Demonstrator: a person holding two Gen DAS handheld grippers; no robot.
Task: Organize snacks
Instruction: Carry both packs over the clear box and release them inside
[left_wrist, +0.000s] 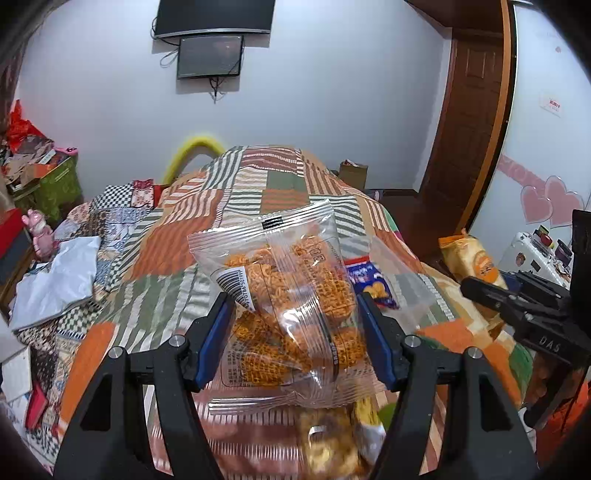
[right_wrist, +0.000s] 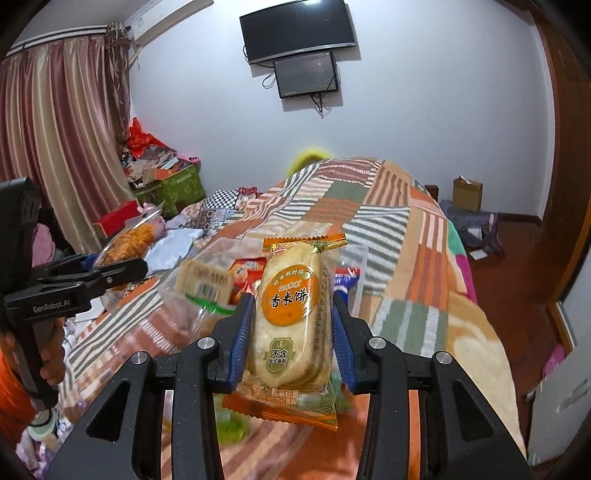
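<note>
My left gripper (left_wrist: 295, 306) is shut on a clear bag of orange noodle snacks (left_wrist: 284, 295), lifted above the patchwork bed cover (left_wrist: 258, 192). Its blue pads (left_wrist: 216, 332) press the bag's two sides. My right gripper (right_wrist: 293, 317) is shut on an orange-and-yellow rice cracker pack (right_wrist: 291, 314), held upright above the bed. In the left wrist view the right gripper (left_wrist: 491, 295) shows at the right edge with that cracker pack (left_wrist: 472, 262). The right wrist view shows the left gripper (right_wrist: 122, 269) at the left, in a hand, with the noodle bag (right_wrist: 129, 240).
More snack packs lie on the bed: a blue one (left_wrist: 369, 280), a red one (right_wrist: 247, 277), a pale one with a barcode (right_wrist: 205, 284) and blurred ones below (left_wrist: 332, 439). Boxes and clutter (right_wrist: 166, 177) pile up at the left. A brown carton (right_wrist: 467, 194) stands on the floor.
</note>
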